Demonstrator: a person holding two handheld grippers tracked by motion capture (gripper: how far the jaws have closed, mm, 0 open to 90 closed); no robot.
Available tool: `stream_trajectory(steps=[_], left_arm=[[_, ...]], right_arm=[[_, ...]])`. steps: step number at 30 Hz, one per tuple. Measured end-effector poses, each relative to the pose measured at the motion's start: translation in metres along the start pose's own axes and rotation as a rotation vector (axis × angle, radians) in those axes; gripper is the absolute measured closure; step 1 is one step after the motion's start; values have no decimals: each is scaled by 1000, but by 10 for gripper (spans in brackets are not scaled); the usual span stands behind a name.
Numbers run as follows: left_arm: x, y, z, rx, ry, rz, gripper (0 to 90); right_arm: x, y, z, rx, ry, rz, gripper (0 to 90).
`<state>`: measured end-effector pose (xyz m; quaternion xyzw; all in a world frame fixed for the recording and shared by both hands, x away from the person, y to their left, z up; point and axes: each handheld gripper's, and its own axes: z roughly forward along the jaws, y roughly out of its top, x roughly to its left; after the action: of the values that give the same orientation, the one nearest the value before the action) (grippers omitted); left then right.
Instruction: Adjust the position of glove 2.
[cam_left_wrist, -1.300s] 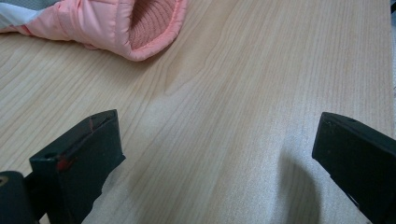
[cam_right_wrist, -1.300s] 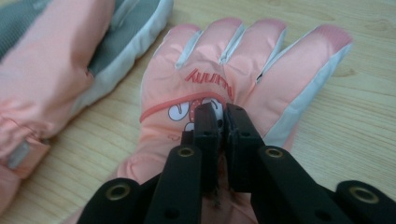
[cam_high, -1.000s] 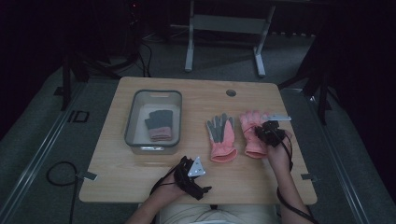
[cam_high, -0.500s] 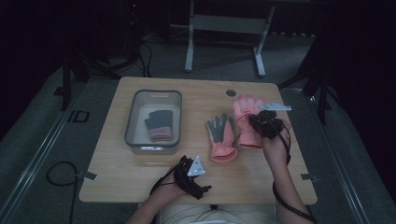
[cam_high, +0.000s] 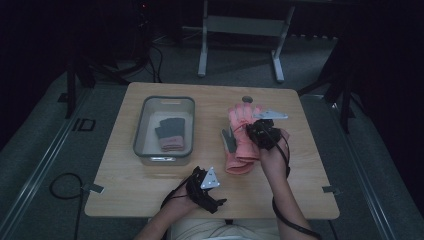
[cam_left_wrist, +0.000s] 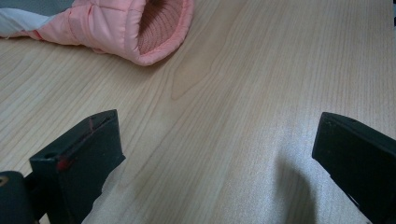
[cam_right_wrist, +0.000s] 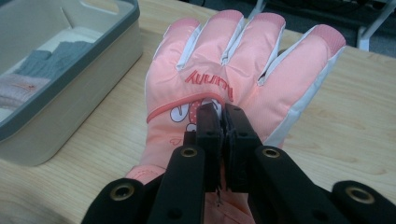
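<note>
My right gripper (cam_high: 254, 130) (cam_right_wrist: 223, 116) is shut on the back of a pink padded glove (cam_high: 242, 120) (cam_right_wrist: 233, 60), pinching its fabric near the printed picture. The glove hangs lifted, fingers pointing away from me. It partly covers a second pink glove (cam_high: 231, 145), which lies grey palm up on the table with its cuff (cam_left_wrist: 149, 28) toward me. My left gripper (cam_high: 202, 175) (cam_left_wrist: 219, 126) rests near the front edge. Its jaws stand wide open over bare wood, with nothing between them.
A grey bin (cam_high: 142, 125) (cam_right_wrist: 93, 51) stands left of the gloves and holds a grey and pink knit glove (cam_high: 170, 135) (cam_right_wrist: 51, 58). A round hole (cam_high: 246, 99) sits near the table's far edge. Bare wood lies to the right of the gloves.
My right gripper has carried the pink glove up and to the left, from beside the second glove to partly over it. The left gripper has stayed where it was.
</note>
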<state>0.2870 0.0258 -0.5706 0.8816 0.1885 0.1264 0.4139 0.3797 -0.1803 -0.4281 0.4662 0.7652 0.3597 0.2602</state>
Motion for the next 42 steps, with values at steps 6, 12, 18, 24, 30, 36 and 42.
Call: stream_trajectory(steps=[6,12,18,24,30,36,42], left_arm=[[0,0,0,-2,-3,0,13],[1,0,0,-1,-4,5,13],[1,0,0,5,-9,9,13],[1,0,0,4,-17,4,13],[1,0,0,14,-18,12,13],[2,1,0,2,-16,1,13],[3,3,-2,-7,7,1,13]], right_arm=[[10,-8,13,37,-37,-4,863],[17,-16,31,88,-49,-12,863],[22,-24,51,122,-73,-27,863],[21,-35,66,132,-46,-4,849],[20,-39,71,134,-36,-1,834],[19,-32,57,91,3,7,686],[5,-27,34,56,47,-11,636]])
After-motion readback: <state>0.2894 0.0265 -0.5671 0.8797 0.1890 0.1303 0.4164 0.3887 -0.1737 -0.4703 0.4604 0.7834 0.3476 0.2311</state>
